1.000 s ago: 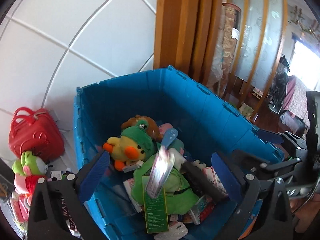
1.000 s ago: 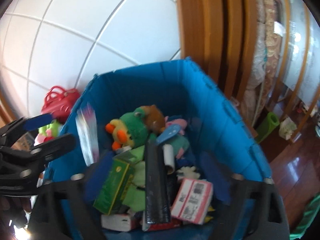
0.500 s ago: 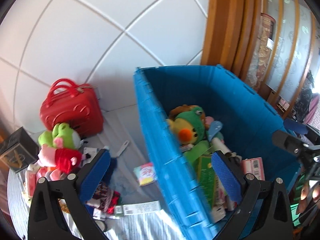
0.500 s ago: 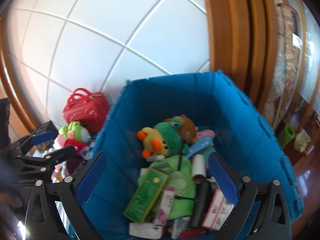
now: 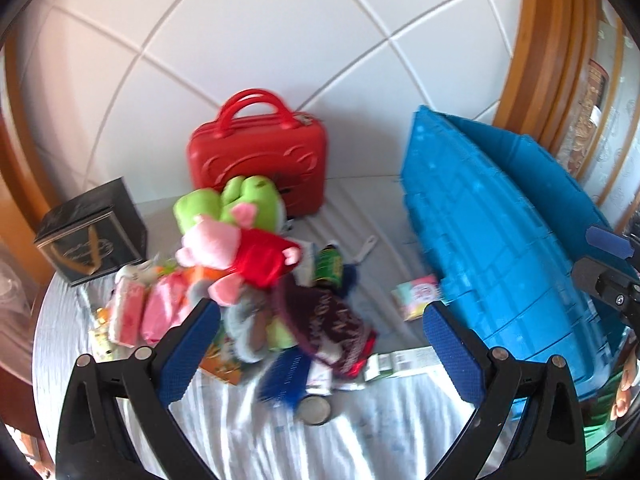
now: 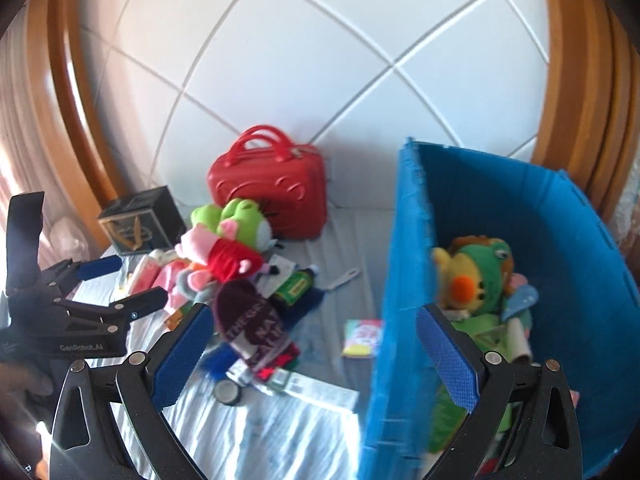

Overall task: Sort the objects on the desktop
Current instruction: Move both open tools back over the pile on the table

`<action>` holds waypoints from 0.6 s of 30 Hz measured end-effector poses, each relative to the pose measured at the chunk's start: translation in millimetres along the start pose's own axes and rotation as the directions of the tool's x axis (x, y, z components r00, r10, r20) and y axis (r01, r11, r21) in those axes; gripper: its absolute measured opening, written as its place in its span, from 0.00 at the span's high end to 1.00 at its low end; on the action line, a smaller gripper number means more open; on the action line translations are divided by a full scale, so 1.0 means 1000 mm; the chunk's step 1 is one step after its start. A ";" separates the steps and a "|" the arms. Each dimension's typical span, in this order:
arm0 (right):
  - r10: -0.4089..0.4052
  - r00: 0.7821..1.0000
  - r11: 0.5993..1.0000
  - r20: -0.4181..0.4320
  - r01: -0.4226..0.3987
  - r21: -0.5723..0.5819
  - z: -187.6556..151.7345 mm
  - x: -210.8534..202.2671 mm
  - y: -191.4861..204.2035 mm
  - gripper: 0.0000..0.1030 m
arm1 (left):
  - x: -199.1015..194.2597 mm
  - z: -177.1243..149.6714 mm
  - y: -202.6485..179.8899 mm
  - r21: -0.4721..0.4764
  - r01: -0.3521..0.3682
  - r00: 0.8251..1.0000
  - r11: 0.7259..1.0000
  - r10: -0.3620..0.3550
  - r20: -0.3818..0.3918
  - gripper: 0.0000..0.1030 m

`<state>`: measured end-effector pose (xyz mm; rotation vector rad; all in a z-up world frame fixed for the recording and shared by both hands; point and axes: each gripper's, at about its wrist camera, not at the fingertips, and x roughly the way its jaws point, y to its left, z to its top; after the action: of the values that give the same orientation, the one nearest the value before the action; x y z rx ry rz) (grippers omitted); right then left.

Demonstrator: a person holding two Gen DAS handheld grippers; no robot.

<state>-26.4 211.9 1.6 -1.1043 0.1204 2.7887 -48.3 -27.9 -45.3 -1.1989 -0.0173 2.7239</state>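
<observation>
Toy pile point(image 5: 256, 276) ahead of (empty) jaws.

From my left wrist view I see only the outer wall of the blue crate point(image 5: 492, 240); its inside is hidden, and its lower corner runs behind my right gripper point(image 5: 608, 280), itself cut off by the picture's edge. The pile of toys and packets point(image 5: 256, 280) is smeared by motion, so I cannot read the maroon pouch point(image 5: 332, 328) or the small boxes beneath it. In the right wrist view the crate's near wall point(image 6: 400, 320) covers most of its contents, perhaps boxes under the green plush point(image 6: 480, 276). The hand point(image 6: 24, 384) holding my left gripper point(image 6: 116, 284) is a blur at the edge.
</observation>
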 end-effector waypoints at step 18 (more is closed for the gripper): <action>-0.024 0.981 0.996 -0.192 0.006 -0.091 -0.048 0.165 0.135 0.00 | 0.077 -0.068 0.228 -0.128 -0.264 0.960 0.956 0.248 -0.127 0.00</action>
<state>-134.6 89.2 -143.7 -1.3905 0.0057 2.6918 -83.1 -244.4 -165.2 -1.4863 -0.0490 2.9148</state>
